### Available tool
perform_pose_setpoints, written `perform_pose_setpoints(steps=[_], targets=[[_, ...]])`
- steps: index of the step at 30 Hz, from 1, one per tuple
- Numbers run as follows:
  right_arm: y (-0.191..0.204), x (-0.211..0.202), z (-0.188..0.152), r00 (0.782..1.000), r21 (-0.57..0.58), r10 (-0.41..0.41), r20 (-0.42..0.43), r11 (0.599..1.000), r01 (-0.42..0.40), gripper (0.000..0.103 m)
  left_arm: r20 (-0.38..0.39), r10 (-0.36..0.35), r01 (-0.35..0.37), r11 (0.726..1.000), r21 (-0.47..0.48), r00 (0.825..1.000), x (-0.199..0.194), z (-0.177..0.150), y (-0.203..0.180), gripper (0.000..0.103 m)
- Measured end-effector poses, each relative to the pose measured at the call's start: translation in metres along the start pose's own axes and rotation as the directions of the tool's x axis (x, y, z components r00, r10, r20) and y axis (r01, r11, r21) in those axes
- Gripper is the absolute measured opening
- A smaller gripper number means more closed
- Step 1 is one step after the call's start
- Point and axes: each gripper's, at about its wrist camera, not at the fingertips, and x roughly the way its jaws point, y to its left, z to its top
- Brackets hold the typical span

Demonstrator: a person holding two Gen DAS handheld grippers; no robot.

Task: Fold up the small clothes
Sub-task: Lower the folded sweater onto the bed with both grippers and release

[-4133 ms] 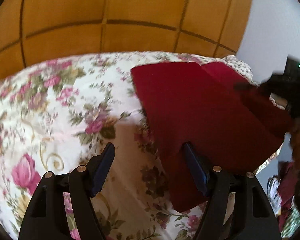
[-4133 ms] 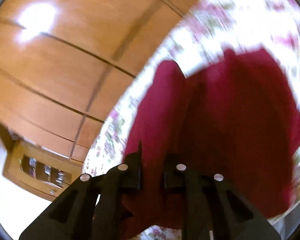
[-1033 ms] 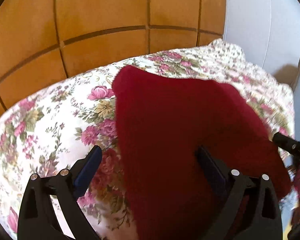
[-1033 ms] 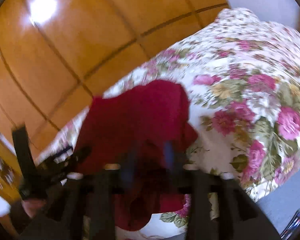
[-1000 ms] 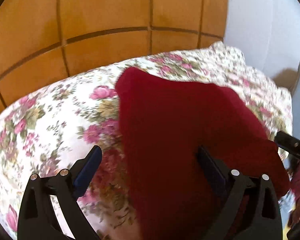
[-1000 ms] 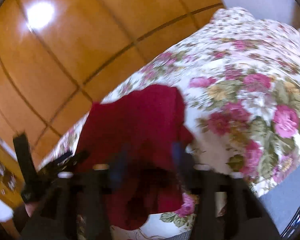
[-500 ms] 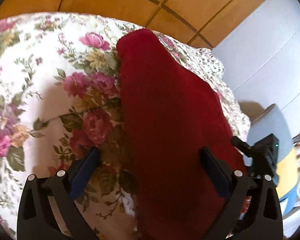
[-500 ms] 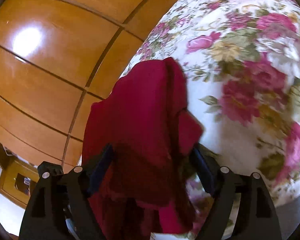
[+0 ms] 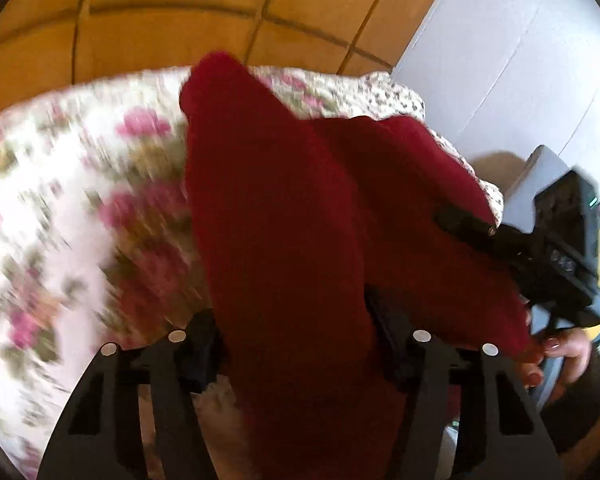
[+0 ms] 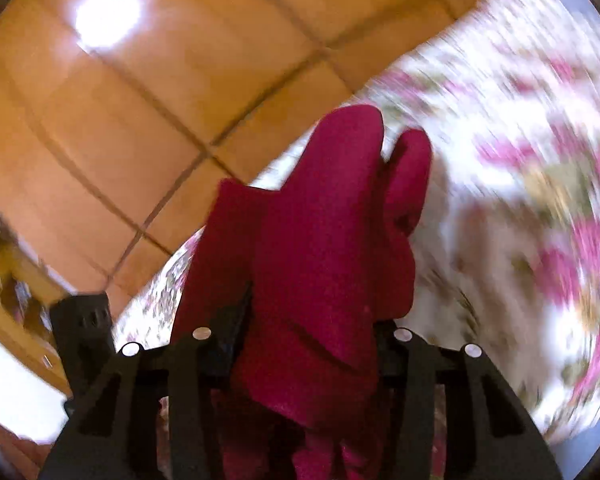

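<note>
Dark red knit garment (image 9: 284,216) lies bunched between both my closing jaws, over the floral bedspread (image 9: 60,184); no readable writing.

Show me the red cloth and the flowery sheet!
Red cloth (image 9: 284,216), left wrist view, middle of its long fold.
Flowery sheet (image 9: 84,184), left wrist view, bare part left of the cloth.

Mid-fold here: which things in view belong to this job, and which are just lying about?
Belongs to the job:
- dark red fabric garment
- left gripper, jaws closing around the garment
- right gripper, jaws closing around it
- floral bedspread it lies on

Just lying about:
- orange wooden panelled wall
- pale grey wall
</note>
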Motion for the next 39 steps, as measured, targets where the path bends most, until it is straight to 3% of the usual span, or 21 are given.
perform_pose_setpoints(steps=[3, 10, 14, 16, 17, 19, 20, 21, 22, 24, 26, 29, 33, 35, 36, 39], targets=[[0.028, 0.014, 0.021, 0.999, -0.097, 0.009, 0.040, 0.995, -0.005, 0.044, 0.073, 0.048, -0.050, 0.998, 0.026, 0.996, -0.015, 0.022, 0.010, 0.060], [0.033, 0.082, 0.073, 0.994, -0.128, 0.051, 0.097, 0.991, -0.038, 0.044, 0.172, 0.116, -0.117, 0.993, -0.002, 0.978, -0.015, 0.088, 0.071, 0.061], [0.028, 0.130, 0.111, 0.993, -0.151, 0.036, 0.113, 0.988, -0.019, 0.044, 0.176, 0.152, -0.150, 0.988, -0.026, 0.973, 0.006, 0.119, 0.109, 0.061], [0.014, 0.156, 0.122, 0.995, -0.107, 0.022, 0.100, 0.994, -0.012, 0.045, 0.161, 0.173, -0.167, 0.985, -0.054, 0.972, 0.028, 0.131, 0.129, 0.063], [0.004, 0.168, 0.124, 0.996, -0.068, 0.004, 0.084, 0.998, 0.001, 0.047, 0.148, 0.196, -0.186, 0.979, -0.081, 0.969, 0.041, 0.134, 0.141, 0.065], [-0.024, 0.204, 0.122, 0.994, -0.003, -0.109, 0.005, 0.994, 0.109, 0.051, 0.106, 0.233, -0.221, 0.968, -0.116, 0.967, 0.063, 0.128, 0.158, 0.068], [-0.038, 0.220, 0.116, 0.985, 0.006, -0.163, -0.047, 0.986, 0.164, 0.059, 0.107, 0.239, -0.225, 0.966, -0.126, 0.965, 0.070, 0.122, 0.163, 0.076], [-0.048, 0.225, 0.116, 0.988, 0.042, -0.140, -0.059, 0.989, 0.143, 0.061, 0.134, 0.225, -0.204, 0.967, -0.150, 0.965, 0.072, 0.114, 0.168, 0.084], [-0.055, 0.220, 0.117, 0.994, 0.082, -0.102, -0.038, 0.991, 0.104, 0.063, 0.139, 0.216, -0.193, 0.968, -0.163, 0.966, 0.072, 0.111, 0.171, 0.085], [-0.050, 0.217, 0.117, 0.989, 0.049, -0.142, -0.026, 0.988, 0.143, 0.069, 0.149, 0.203, -0.174, 0.967, -0.187, 0.968, 0.067, 0.109, 0.174, 0.088], [-0.047, 0.213, 0.118, 0.984, 0.031, -0.176, -0.013, 0.984, 0.177, 0.076, 0.165, 0.225, -0.192, 0.962, -0.194, 0.960, 0.061, 0.106, 0.172, 0.091], [-0.044, 0.190, 0.115, 0.978, 0.027, -0.193, 0.077, 0.981, 0.192, 0.078, 0.221, 0.255, -0.215, 0.958, -0.189, 0.941, 0.042, 0.092, 0.163, 0.092], [-0.016, 0.147, 0.090, 0.960, -0.055, -0.232, 0.159, 0.968, 0.243, 0.086, 0.277, 0.329, -0.278, 0.938, -0.209, 0.903, 0.019, 0.071, 0.150, 0.093], [-0.002, 0.140, 0.080, 0.953, -0.129, -0.258, 0.161, 0.951, 0.280, 0.089, 0.283, 0.383, -0.327, 0.918, -0.226, 0.879, 0.015, 0.069, 0.148, 0.097], [0.002, 0.142, 0.074, 0.943, -0.165, -0.297, 0.152, 0.933, 0.321, 0.089, 0.271, 0.398, -0.344, 0.911, -0.227, 0.876, 0.016, 0.071, 0.149, 0.097], [-0.010, 0.156, 0.068, 0.857, -0.129, -0.510, 0.078, 0.847, 0.516, 0.086, 0.185, 0.427, -0.387, 0.896, -0.217, 0.885, 0.031, 0.075, 0.153, 0.100]])
